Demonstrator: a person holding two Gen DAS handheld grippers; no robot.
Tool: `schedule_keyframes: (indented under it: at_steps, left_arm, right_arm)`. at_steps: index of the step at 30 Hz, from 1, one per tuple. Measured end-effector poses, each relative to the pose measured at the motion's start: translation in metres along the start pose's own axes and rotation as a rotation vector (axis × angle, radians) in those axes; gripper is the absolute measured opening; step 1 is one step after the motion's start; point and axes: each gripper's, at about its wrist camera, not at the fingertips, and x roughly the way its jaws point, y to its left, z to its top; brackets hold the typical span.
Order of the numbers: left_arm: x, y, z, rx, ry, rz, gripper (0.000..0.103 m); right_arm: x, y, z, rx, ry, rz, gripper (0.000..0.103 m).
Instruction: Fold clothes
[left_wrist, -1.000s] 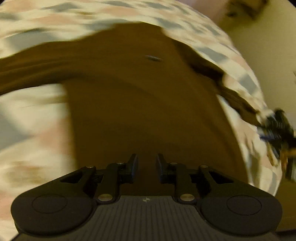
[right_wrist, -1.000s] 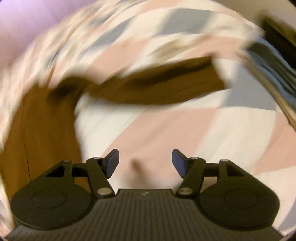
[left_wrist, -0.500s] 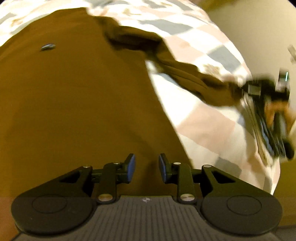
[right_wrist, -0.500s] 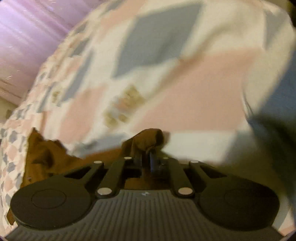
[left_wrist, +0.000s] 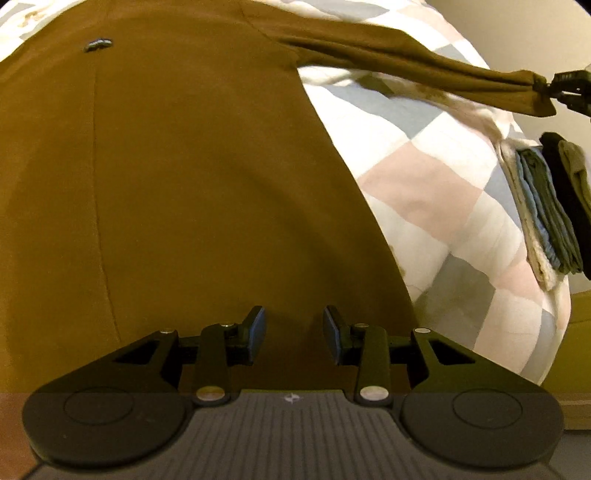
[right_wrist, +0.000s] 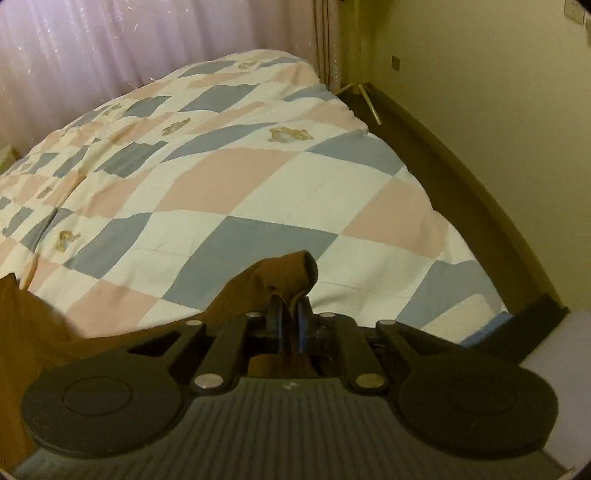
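A brown long-sleeved shirt (left_wrist: 192, 177) lies spread flat on the checked bedcover (left_wrist: 436, 173). My left gripper (left_wrist: 293, 328) is open and empty, low over the shirt's body near its hem. The shirt's sleeve (left_wrist: 424, 70) is stretched out to the right above the bed, its cuff held by my right gripper, whose tip shows at the far right of the left wrist view (left_wrist: 570, 86). In the right wrist view my right gripper (right_wrist: 290, 325) is shut on the brown sleeve cuff (right_wrist: 284, 273).
A stack of folded clothes (left_wrist: 554, 206) lies at the bed's right edge. The bedcover (right_wrist: 229, 173) stretches toward pink curtains (right_wrist: 110, 48). A dark floor strip (right_wrist: 461, 177) and a yellow wall (right_wrist: 498, 92) run along the bed's right side.
My right gripper closed on the sleeve cuff and pulled the sleeve out straight to the right, off the bed. My left gripper stayed open over the shirt's body.
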Motion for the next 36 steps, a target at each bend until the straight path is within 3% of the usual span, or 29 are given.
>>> schedule_keyframes:
  at_steps: [3, 7, 11, 14, 15, 18, 19, 22, 24, 27, 29, 33, 36]
  left_arm:
    - [0.001, 0.005, 0.002, -0.016, 0.005, 0.007, 0.039]
    - [0.005, 0.002, 0.007, 0.003, 0.016, -0.002, 0.039]
    - [0.013, -0.016, 0.011, 0.048, 0.034, -0.054, 0.042]
    - [0.021, -0.032, 0.008, 0.094, 0.055, -0.072, 0.044]
    - [0.024, -0.036, 0.008, 0.1, 0.063, -0.076, 0.044]
    - [0.028, -0.042, 0.008, 0.082, 0.084, -0.087, 0.044]
    - [0.028, -0.043, 0.009, 0.083, 0.087, -0.088, 0.045]
    - [0.028, -0.046, 0.011, 0.092, 0.094, -0.082, 0.046]
    - [0.03, -0.048, 0.015, 0.099, 0.096, -0.082, 0.046]
    - [0.033, -0.051, 0.02, 0.109, 0.099, -0.08, 0.046]
    - [0.033, -0.054, 0.022, 0.121, 0.1, -0.081, 0.046]
    - [0.035, -0.06, 0.022, 0.146, 0.114, -0.082, 0.047]
    - [0.036, -0.059, 0.018, 0.154, 0.128, -0.074, 0.047]
  right_arm:
    - [0.002, 0.005, 0.011, -0.055, 0.005, 0.009, 0.007]
    - [0.011, 0.004, 0.029, -0.015, 0.117, 0.069, 0.007]
    - [0.01, -0.013, 0.044, 0.074, 0.144, 0.142, 0.007]
    - [0.02, -0.023, 0.048, 0.088, 0.141, 0.253, 0.008]
    - [0.032, -0.023, 0.047, 0.056, 0.19, 0.24, 0.01]
    - [0.062, -0.02, 0.037, -0.052, 0.288, 0.025, 0.037]
    - [0.067, -0.019, 0.036, -0.075, 0.294, -0.017, 0.037]
    - [0.062, -0.02, 0.036, -0.048, 0.254, 0.064, 0.039]
    - [0.067, -0.014, 0.031, -0.075, 0.281, 0.108, 0.039]
    - [0.084, 0.005, 0.013, -0.21, 0.369, 0.128, 0.039]
    - [0.091, 0.029, -0.009, -0.38, 0.402, 0.116, 0.039]
    - [0.104, 0.083, -0.065, -0.838, 0.356, -0.018, 0.038]
    - [0.122, 0.105, -0.095, -1.074, 0.34, -0.109, 0.031]
